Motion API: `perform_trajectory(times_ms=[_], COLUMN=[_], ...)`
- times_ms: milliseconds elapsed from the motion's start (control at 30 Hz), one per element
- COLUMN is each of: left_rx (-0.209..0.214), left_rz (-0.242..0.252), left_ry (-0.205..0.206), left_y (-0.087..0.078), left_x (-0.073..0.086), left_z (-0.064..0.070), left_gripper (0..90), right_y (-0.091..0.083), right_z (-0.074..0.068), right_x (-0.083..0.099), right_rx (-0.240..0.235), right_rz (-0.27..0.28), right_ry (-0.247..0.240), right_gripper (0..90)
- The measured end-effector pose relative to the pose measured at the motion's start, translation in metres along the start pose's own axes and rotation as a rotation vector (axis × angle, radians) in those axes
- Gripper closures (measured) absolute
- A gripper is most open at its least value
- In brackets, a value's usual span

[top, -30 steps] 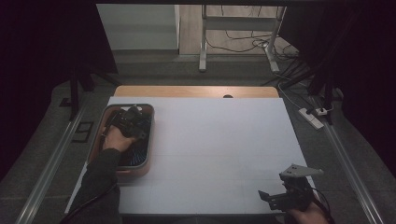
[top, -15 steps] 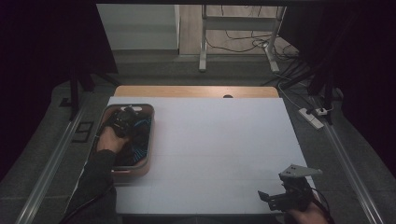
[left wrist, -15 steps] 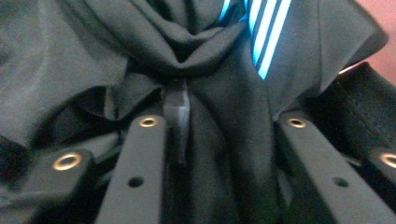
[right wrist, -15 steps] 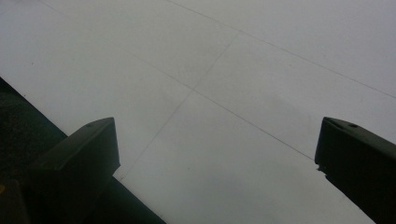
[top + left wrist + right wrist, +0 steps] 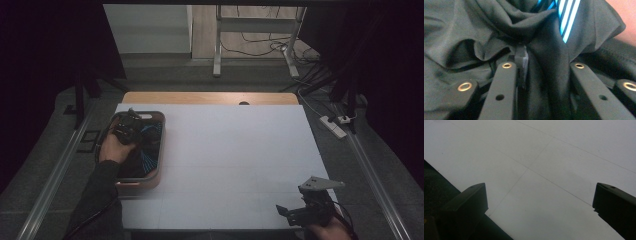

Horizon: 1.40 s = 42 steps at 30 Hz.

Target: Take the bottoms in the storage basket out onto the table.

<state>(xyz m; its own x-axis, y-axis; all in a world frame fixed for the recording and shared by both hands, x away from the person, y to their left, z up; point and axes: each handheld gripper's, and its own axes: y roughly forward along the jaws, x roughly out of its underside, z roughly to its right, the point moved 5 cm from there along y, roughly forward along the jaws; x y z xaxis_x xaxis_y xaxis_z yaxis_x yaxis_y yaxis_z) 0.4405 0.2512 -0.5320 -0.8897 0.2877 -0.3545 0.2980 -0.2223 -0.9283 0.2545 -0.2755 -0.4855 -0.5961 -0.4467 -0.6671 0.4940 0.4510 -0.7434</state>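
grippers [image 5: 131,131] — 2 | basket [image 5: 159,150] — 1 | garment [image 5: 544,45] — 1

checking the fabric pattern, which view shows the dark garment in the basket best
The left gripper view: the dark garment is seen close up, its folds and blue-white stripes sharp, a fold between the left gripper jaws. The high view shows it small and dim inside the basket, partly under the hand. The right gripper view faces bare white table.

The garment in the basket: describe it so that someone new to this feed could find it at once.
Start at the white table and go to its left edge, where a brown basket sits. Inside lies the black garment, bunched into folds, with the left gripper down in it and a fold between its jaws. Its thin blue and white stripes set it apart.
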Motion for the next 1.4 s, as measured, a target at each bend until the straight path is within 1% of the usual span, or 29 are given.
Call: perform_trajectory(times_ms=[67, 167, 267, 300, 333, 433, 467, 500, 533, 567, 633, 767, 800, 833, 867, 900, 967, 1033, 1067, 1100, 1200, 1300, 1400], left_rx=[0.003, 0.024, 0.031, 0.029, 0.029, 0.035, 0.045, 0.071, 0.071, 0.082, 0.087, 0.079, 0.079, 0.074, 0.074, 0.064, 0.061, 0.059, 0.060, 0.060, 0.092, 0.102, 0.103], left_rz=[0.008, 0.017, 0.031, 0.038, 0.038, 0.049, 0.052, 0.067, 0.067, 0.071, 0.072, 0.056, 0.056, 0.041, 0.041, 0.026, 0.023, 0.017, 0.015, 0.015, 0.018, 0.022, 0.020], left_ry=[0.002, -0.020, -0.033, -0.029, -0.029, -0.031, -0.032, -0.040, -0.040, -0.042, -0.042, -0.018, -0.018, -0.005, -0.005, 0.006, 0.011, 0.020, 0.030, 0.030, 0.042, 0.058, 0.074], left_y=[-0.006, -0.015, -0.023, -0.028, -0.028, -0.037, -0.040, -0.046, -0.046, -0.052, -0.055, -0.065, -0.065, -0.067, -0.067, -0.069, -0.071, -0.075, -0.080, -0.080, -0.088, -0.096, -0.102], left_x=[-0.001, -0.004, -0.006, -0.007, -0.007, -0.009, -0.010, -0.011, -0.011, -0.013, -0.014, -0.018, -0.018, -0.020, -0.020, -0.023, -0.024, -0.027, -0.031, -0.031, -0.036, -0.041, -0.046], left_z=[0.000, 0.002, 0.004, 0.006, 0.006, 0.007, 0.007, 0.009, 0.009, 0.009, 0.010, 0.016, 0.016, 0.018, 0.018, 0.019, 0.020, 0.022, 0.024, 0.024, 0.029, 0.034, 0.038], left_gripper=[71.1, 71.1, 71.1, 71.0, 71.0, 71.0, 71.0, 71.0, 71.0, 71.1, 71.0, 71.0, 71.1, 71.0, 71.0, 71.0, 71.0, 71.0, 71.0, 71.0, 71.0, 71.0, 71.0], right_y=[0.000, 0.000, 0.000, 0.000, 0.000, 0.000, 0.001, 0.001, 0.001, 0.001, 0.001, 0.001, 0.001, 0.002, 0.002, 0.002, 0.002, 0.002, 0.002, 0.002, 0.002, 0.001, 0.001], right_z=[0.000, 0.000, 0.000, 0.000, 0.000, 0.000, 0.000, 0.000, 0.000, 0.000, 0.000, 0.000, 0.000, 0.000, 0.000, 0.000, 0.000, 0.000, 0.000, 0.000, 0.000, 0.000, 0.000], right_x=[0.000, 0.000, 0.000, 0.000, 0.000, 0.000, 0.000, 0.000, 0.000, 0.000, 0.000, 0.000, 0.000, 0.000, 0.000, 0.000, 0.000, 0.000, 0.000, 0.000, 0.000, 0.000, 0.000], right_rx=[0.000, -0.001, 0.000, 0.000, 0.001, 0.000, 0.001, 0.001, 0.001, 0.000, 0.001, 0.002, 0.002, 0.002, 0.002, 0.003, 0.002, 0.000, -0.001, 0.000, -0.001, -0.002, -0.003], right_rz=[0.000, 0.000, 0.001, 0.001, 0.001, 0.001, 0.000, 0.000, 0.000, -0.002, -0.005, -0.009, -0.010, -0.010, -0.010, -0.012, -0.012, -0.010, -0.010, -0.010, -0.010, -0.011, -0.011], right_ry=[0.000, -0.001, -0.003, -0.003, -0.004, -0.004, -0.004, -0.004, -0.004, -0.004, -0.004, -0.002, -0.002, -0.004, -0.004, -0.005, -0.005, -0.001, 0.000, 0.000, -0.001, 0.000, 0.000], right_gripper=[0.0, 0.0, 0.0, 0.0, 0.0, 0.0, 0.0, 0.0, 0.0, 0.0, 0.0, 0.0, 0.0, 0.0, 0.0, 0.0, 0.0, 0.0, 0.0, 0.0, 0.0, 0.0, 0.0])
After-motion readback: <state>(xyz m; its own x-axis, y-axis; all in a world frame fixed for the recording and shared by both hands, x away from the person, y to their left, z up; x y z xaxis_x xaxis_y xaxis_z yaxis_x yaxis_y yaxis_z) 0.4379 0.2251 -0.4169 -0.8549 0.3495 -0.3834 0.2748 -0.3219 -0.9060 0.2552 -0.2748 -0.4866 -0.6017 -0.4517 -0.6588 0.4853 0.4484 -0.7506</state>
